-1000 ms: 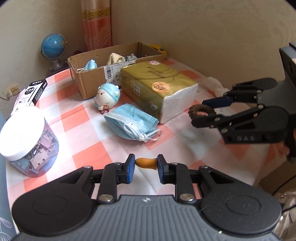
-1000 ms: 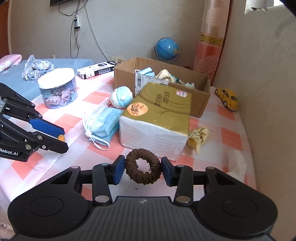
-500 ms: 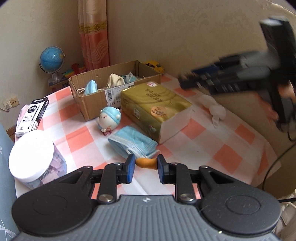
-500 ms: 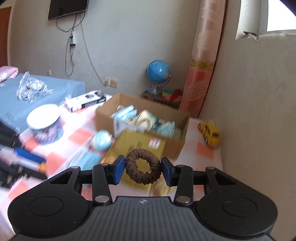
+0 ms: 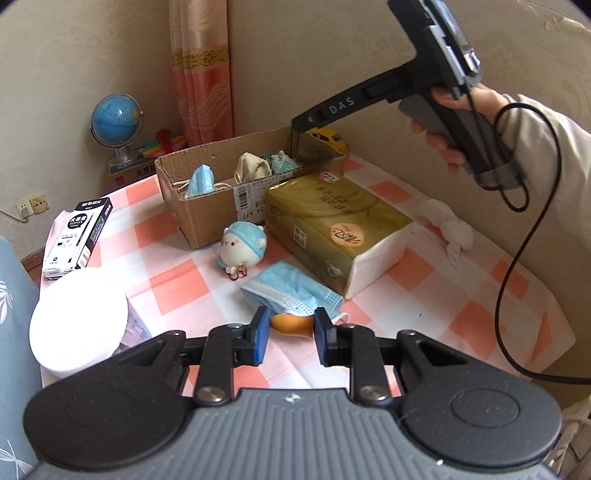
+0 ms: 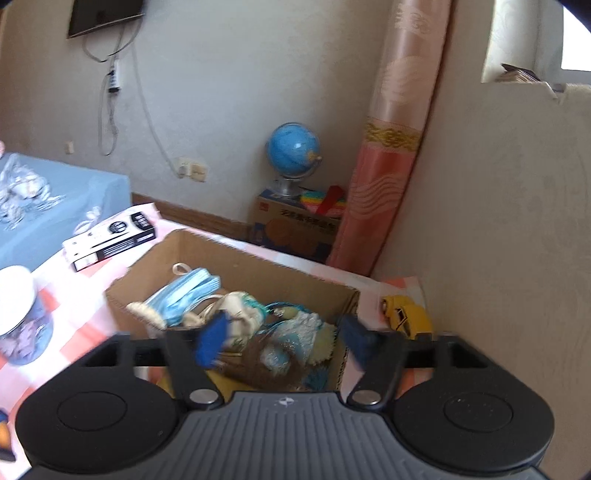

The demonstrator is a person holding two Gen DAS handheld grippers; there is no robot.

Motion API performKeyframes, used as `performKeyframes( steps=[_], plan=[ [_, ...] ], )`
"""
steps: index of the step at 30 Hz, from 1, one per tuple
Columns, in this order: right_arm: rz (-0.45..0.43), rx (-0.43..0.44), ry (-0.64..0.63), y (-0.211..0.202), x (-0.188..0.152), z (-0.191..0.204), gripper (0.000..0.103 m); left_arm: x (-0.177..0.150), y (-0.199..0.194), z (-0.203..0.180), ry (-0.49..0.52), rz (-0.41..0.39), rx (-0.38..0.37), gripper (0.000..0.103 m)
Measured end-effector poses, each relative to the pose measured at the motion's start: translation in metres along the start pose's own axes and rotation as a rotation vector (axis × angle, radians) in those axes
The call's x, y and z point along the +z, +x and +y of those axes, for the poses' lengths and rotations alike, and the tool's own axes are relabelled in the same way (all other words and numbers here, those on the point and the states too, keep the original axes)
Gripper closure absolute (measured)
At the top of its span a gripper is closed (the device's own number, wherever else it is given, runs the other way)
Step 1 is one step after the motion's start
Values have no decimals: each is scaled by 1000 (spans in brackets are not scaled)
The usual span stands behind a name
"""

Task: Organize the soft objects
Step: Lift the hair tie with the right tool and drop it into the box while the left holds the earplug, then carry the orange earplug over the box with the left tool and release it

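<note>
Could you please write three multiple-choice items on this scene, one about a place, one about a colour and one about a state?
1. Where does the tissue pack lie?
A. Inside the cardboard box
B. On the table, in front of the cardboard box
C. On top of the white-lidded jar

2. What colour is the toy car?
A. Yellow
B. Red
C. Green

3. How does the left gripper stand?
A. Wide open, empty
B. Shut on a face mask
C. Shut on an orange thing

Answers: 1 B, the pack rests on the checked cloth before the box. 2 A, its body is yellow. 3 C, both pads press it.

Home bedrm: bed, curtain, wall TV.
</note>
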State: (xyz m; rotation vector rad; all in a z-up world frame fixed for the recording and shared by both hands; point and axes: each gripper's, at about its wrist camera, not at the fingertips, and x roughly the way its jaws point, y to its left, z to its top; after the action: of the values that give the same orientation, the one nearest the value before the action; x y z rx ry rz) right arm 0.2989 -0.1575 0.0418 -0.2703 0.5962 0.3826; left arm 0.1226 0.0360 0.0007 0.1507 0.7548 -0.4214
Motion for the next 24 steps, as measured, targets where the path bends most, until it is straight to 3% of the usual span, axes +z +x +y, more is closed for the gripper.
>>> performKeyframes(
  steps=[1, 2, 11, 16, 24],
  plan=[
    [-7, 2, 22, 0, -1, -2, 2, 0, 0, 1, 0, 0, 3, 79],
    [-18, 15, 46, -1, -3, -4, 0, 0, 0, 2, 0, 0, 5, 79],
    [40, 50, 148, -30, -31, -1, 0, 11, 0, 4, -11, -9, 7, 79],
    [91, 45, 200, -56, -65, 8, 0, 25, 3, 7, -25, -14, 8, 79],
    [99, 16, 215, -98, -120, 27, 0, 64, 17, 9, -6, -18, 34, 79]
  ],
)
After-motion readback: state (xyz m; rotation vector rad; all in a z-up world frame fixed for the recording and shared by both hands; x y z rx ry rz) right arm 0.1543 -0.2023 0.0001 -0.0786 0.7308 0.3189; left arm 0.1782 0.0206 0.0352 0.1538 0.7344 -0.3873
